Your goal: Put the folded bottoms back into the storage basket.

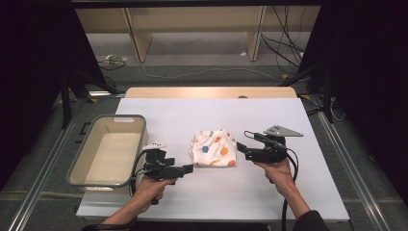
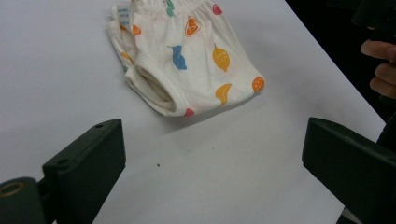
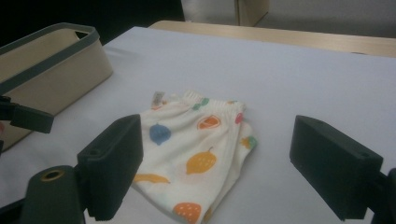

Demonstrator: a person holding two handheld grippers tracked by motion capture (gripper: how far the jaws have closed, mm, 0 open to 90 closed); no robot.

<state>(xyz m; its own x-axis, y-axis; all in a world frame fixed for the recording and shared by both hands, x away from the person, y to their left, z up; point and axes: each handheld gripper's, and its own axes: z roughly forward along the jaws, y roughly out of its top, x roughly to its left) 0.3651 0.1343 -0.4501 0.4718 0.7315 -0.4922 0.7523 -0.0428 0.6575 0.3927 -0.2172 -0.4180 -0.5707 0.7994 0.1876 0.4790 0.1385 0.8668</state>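
A small folded white garment (image 1: pixel 214 148) printed with coloured fruits lies flat at the middle of the white table. My left gripper (image 1: pixel 188 169) is held low just left of it, pointing toward it. In the left gripper view the jaws stand wide apart with bare table between them (image 2: pixel 215 154), and the garment (image 2: pixel 187 56) lies beyond the tips. My right gripper (image 1: pixel 244 143) is close to the garment's right edge, open. In the right gripper view (image 3: pixel 219 163) the garment (image 3: pixel 196 154) lies between and below the spread jaws, untouched.
A beige basket with a grey rim (image 1: pixel 77 168) stands at the table's left edge, seen also in the right gripper view (image 3: pixel 51 51). A wooden strip (image 1: pixel 211 92) runs along the far edge. Cables lie on the floor behind.
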